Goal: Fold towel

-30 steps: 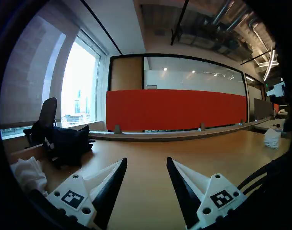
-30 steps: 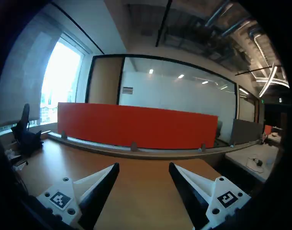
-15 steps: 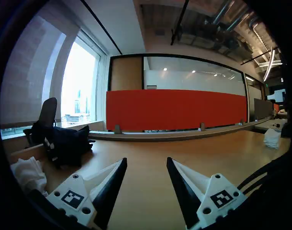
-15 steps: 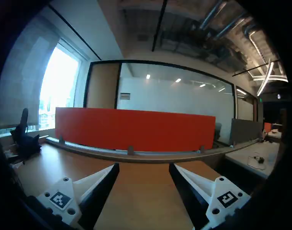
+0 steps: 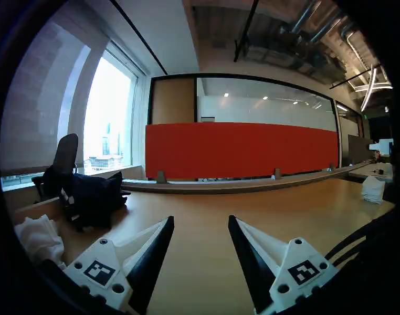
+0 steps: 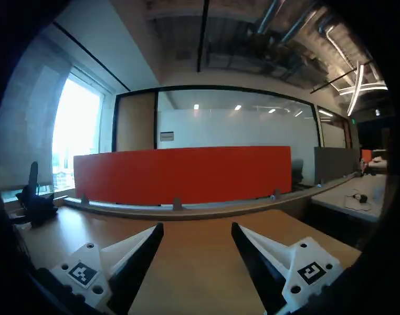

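1. A light wooden counter spans the lower half of the left gripper view and of the right gripper view.
2. A black bag sits on it at middle left.
3. A crumpled white cloth lies at lower left.
4. A folded white stack rests at far right.
5. A red divider stands along its back edge.

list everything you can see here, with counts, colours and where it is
desk: 1, light wood, foreground of both views
divider: 1, red, along desk's back edge
window: 1, bright, left wall
bag: 1, black, on desk, left
chair: 1, black, behind bag by window
crumpled cloth: 1, white, desk's near left
folded cloth: 1, white, desk's far right
hand-held gripper: 2, white with black fingers, left and right, both open above desk
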`<state>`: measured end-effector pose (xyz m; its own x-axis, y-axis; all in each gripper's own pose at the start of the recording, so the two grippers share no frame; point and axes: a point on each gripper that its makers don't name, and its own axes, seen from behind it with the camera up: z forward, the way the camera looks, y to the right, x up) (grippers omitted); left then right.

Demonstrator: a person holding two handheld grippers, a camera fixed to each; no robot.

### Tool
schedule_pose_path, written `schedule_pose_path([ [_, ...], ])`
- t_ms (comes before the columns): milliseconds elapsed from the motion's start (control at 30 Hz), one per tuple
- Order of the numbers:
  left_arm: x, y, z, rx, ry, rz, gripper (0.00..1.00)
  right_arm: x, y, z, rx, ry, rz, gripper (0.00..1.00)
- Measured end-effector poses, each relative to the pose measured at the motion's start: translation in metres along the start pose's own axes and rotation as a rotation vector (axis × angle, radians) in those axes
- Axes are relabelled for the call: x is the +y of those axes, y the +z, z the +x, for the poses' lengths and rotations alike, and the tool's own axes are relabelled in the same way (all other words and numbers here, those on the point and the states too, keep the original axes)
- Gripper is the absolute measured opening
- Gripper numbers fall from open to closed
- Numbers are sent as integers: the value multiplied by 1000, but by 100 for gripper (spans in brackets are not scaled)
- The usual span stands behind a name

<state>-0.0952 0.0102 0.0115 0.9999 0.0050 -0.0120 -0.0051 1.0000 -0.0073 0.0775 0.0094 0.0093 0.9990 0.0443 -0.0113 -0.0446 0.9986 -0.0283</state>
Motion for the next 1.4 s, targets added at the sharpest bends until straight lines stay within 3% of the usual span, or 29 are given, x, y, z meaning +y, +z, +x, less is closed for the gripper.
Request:
schedule_pose_path([
  [600,0,1,-2,1,0,0,75,0,-3,-60,-36,-8,25,100],
  [1400,1,1,-3,1,0,0,75,0,0,-87,-29,-2,41,100],
])
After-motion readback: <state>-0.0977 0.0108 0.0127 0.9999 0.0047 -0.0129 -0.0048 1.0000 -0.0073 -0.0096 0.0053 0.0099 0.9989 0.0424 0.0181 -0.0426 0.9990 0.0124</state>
